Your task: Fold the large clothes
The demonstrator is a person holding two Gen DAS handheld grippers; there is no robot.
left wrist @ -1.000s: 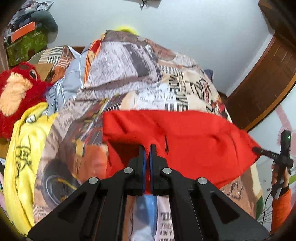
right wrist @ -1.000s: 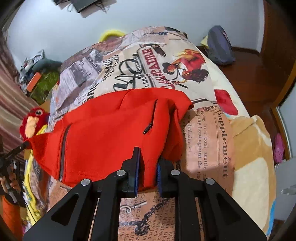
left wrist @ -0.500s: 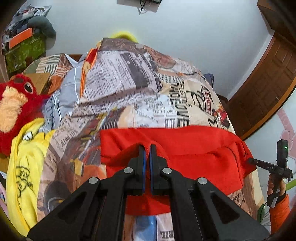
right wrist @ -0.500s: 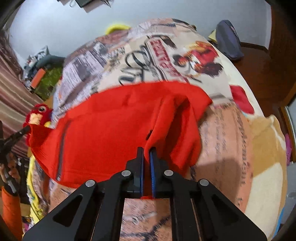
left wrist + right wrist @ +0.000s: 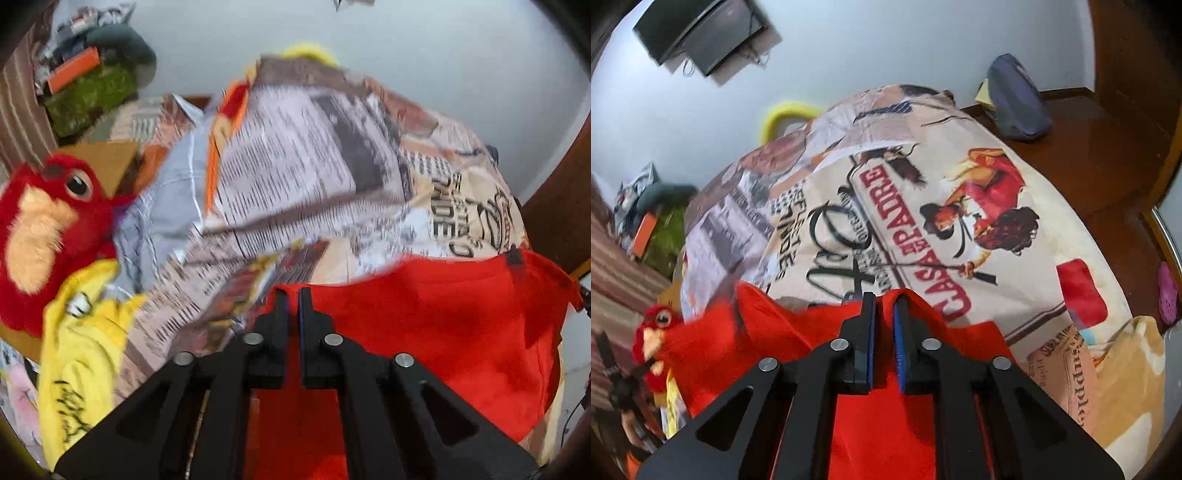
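Across the near edge of the bed, whose newspaper-print quilt point(image 5: 960, 206) covers the whole mattress, lies the bright red fleece garment point(image 5: 443, 325) with a dark zip pull showing at its far right corner in the left wrist view. At the garment's left end, the left gripper point(image 5: 291, 314) has its black fingers point(image 5: 277, 332) nearly pressed together, pinching a fold of the red cloth between the blue pads. At the other end, the right gripper point(image 5: 883, 325) likewise clamps a raised ridge of the same red fabric, which bulges up between its fingers point(image 5: 866, 332) and drapes down under them. Beyond the left edge of the bed sit a red plush bird with an orange cheek patch point(image 5: 44, 229) and a crumpled yellow printed cloth point(image 5: 81, 354). On the wooden floor past the far right corner rests a grey-blue bag point(image 5: 1015, 99), and a dark flat screen point(image 5: 701, 33) hangs on the pale wall.
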